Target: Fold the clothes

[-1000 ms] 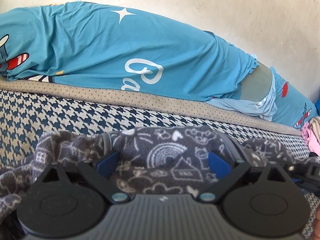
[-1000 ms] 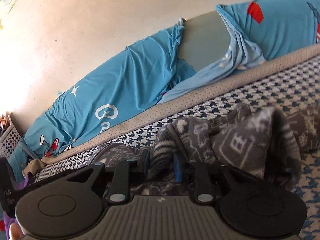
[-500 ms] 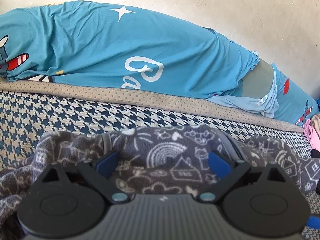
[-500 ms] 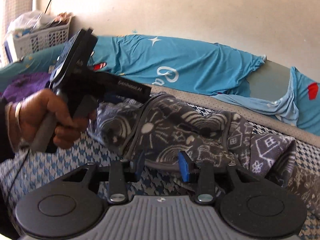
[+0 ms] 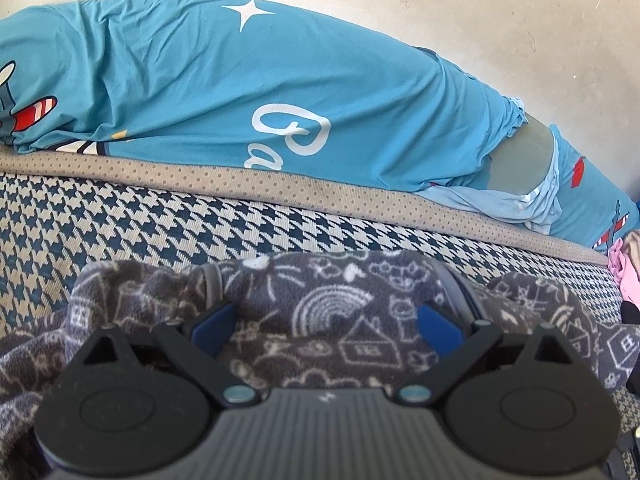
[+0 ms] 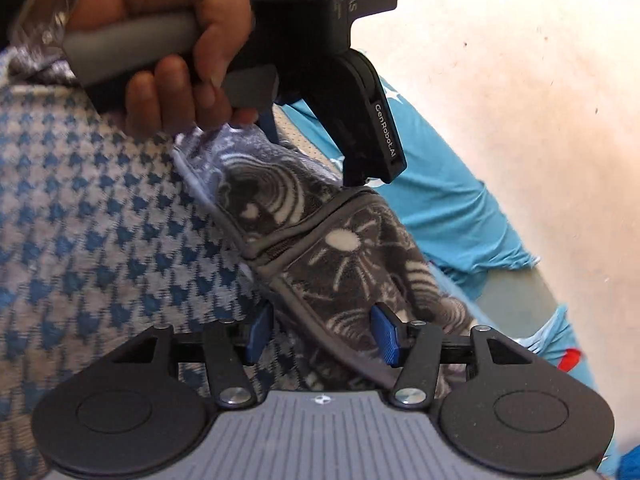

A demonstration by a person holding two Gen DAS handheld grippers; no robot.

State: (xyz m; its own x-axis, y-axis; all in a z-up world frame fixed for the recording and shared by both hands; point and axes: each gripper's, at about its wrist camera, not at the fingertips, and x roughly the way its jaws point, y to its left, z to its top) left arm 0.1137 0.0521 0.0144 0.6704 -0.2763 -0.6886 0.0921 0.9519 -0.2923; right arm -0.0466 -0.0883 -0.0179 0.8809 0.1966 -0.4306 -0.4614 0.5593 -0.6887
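Since half a second back, our right gripper (image 6: pixel 322 334) has swung in close to the left gripper (image 5: pixel 326 326), so the hand (image 6: pixel 176 46) on the left tool now fills the top of the right wrist view, where before it sat off at the side; the left view has hardly shifted. We have the grey fleece garment (image 5: pixel 332 312) bunched on the houndstooth bed cover (image 5: pixel 168 224), in front of the blue pillows (image 5: pixel 224 92) against the wall.

Left jaws stand wide apart with a fat roll of fleece lying between the pads, not squeezed. Right jaws are part spread too, straddling a ridge of the cloth where the bound hem (image 6: pixel 296 232) crosses; one pad (image 6: pixel 386 334) touches the pile, but we see no pinch.

We judge this fleece light, thick and limp: it will slump and bunch instead of keeping a crease, and its plush face should grip the pads well enough. Thick layers may spring open once released. Our best hold is the bound hem, which is firmer and gives a straight line to fold along; pinching a loose mound risks catching only the top layer. How far the folding has gone we cannot tell from this heap
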